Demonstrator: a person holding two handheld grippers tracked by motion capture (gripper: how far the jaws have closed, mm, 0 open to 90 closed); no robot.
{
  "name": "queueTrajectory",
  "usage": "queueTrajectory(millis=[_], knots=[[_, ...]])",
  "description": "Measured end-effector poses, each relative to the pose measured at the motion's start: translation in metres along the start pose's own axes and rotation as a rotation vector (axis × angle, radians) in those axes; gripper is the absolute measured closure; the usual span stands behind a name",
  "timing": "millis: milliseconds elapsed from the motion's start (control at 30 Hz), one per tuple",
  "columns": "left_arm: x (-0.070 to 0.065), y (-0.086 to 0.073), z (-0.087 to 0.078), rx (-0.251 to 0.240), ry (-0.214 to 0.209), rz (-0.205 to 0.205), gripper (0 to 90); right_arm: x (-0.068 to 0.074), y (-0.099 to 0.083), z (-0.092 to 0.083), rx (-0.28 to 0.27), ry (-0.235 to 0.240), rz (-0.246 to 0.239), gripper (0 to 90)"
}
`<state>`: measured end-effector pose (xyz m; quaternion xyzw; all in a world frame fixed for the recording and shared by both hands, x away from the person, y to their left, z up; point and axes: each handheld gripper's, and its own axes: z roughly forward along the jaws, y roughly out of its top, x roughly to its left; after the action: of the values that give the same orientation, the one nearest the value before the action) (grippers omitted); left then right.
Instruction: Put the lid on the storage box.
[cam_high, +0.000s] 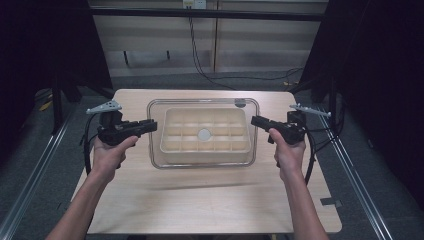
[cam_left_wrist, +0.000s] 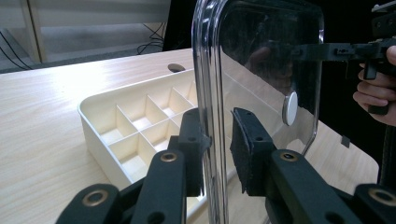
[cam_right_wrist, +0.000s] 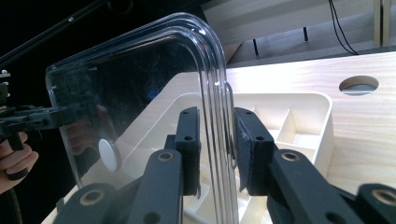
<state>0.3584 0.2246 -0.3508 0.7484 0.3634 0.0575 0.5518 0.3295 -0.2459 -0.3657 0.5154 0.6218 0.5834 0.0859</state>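
Dark curtains flank the bench (cam_high: 210, 200); its near half lies bare. Mid-bench, a clear lid (cam_high: 202, 102) hovers over the divided tray (cam_high: 205, 148), the left gripper (cam_high: 151, 125) and right gripper (cam_high: 255, 120) pinching opposite edges.

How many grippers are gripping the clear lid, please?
2: the left gripper at the lid's left edge, the right gripper at its right edge.

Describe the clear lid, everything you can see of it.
The clear lid is a see-through, glossy, plastic-looking rectangle with rounded corners, a raised double rim and a small white round disc at its centre. It is held level above the cream compartment tray, wider than it on all sides. The left tool straddles its left edge and the right tool its right edge, jaws either side of the rim; whether they pinch it cannot be told.
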Motion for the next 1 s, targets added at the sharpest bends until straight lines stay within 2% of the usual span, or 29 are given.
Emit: queueTrajectory(millis=[367, 500, 700, 1000], knots=[[0.013, 0.012, 0.012, 0.003, 0.024, -0.018, 74.4, -0.009, 0.014, 0.014, 0.001, -0.010, 0.018, 72.8], [0.019, 0.016, 0.017, 0.015, 0.036, -0.012, 74.1, -0.013, 0.018, 0.020, 0.002, -0.012, 0.023, 72.9], [0.022, 0.023, 0.022, 0.009, 0.040, -0.019, 74.2, -0.021, 0.021, 0.027, 0.004, -0.017, 0.044, 72.9], [0.029, 0.023, 0.035, 0.028, 0.052, -0.041, 73.9, -0.032, 0.023, 0.034, 0.008, -0.032, 0.062, 73.6]])
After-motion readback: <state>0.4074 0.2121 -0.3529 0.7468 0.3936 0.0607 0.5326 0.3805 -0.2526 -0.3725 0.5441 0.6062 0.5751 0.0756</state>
